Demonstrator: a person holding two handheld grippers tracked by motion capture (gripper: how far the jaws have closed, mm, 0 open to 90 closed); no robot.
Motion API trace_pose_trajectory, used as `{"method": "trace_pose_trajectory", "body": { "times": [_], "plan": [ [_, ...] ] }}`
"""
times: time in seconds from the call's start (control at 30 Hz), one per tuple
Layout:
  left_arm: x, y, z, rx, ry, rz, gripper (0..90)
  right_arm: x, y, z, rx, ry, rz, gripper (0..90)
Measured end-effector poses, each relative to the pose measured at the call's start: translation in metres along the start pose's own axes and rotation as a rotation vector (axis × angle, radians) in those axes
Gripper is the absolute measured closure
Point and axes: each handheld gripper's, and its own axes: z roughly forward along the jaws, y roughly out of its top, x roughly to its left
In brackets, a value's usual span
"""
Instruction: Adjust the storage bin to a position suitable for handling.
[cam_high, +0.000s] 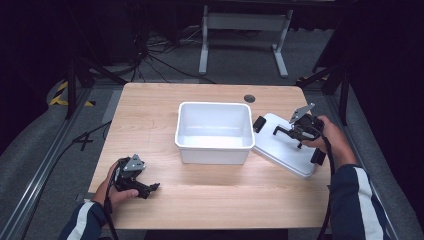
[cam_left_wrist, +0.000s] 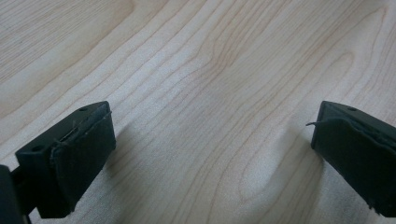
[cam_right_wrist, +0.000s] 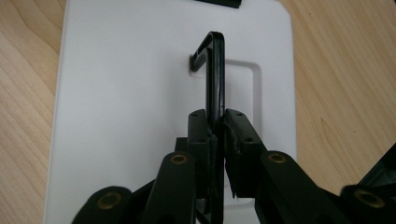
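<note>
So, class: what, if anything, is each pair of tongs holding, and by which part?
Right tongs grip the white lid by its black handle. Left tongs hold nothing.

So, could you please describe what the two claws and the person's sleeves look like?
Both the left claw and right claw are black, each topped by a grey three-cornered plate, with brass-coloured pivots and a black cable trailing. The sleeves are dark blue with a white stripe.
</note>
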Motion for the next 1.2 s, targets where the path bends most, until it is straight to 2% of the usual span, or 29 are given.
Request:
{"method": "trace_pose_trajectory", "body": {
  "times": [0.2,0.5,0.6,0.7,0.93,1.1,1.2],
  "plan": [
    [0.0,0.0,0.0,-0.003,0.0,-0.001,0.2,0.0,0.001,-0.006,-0.021,-0.008,0.007,78.0],
    [0.0,0.0,0.001,-0.007,-0.002,-0.001,0.2,-0.002,0.0,-0.011,-0.072,0.015,0.05,70.2],
    [0.0,0.0,0.001,-0.008,-0.003,0.001,0.2,-0.001,0.001,-0.016,-0.091,0.001,0.059,68.4],
    [0.001,0.0,0.001,-0.008,-0.004,0.003,0.2,0.001,0.002,-0.023,-0.136,-0.002,0.08,65.8],
    [0.001,0.0,0.001,-0.008,-0.007,0.006,0.2,0.004,0.003,-0.031,-0.163,-0.01,0.092,60.2],
    [0.001,0.0,0.0,-0.007,-0.005,0.007,0.2,0.007,0.001,-0.037,-0.192,-0.017,0.128,56.1],
    [0.001,0.0,0.0,-0.007,-0.006,0.005,0.2,0.01,0.0,-0.041,-0.203,-0.023,0.126,54.5]
  ]
}}
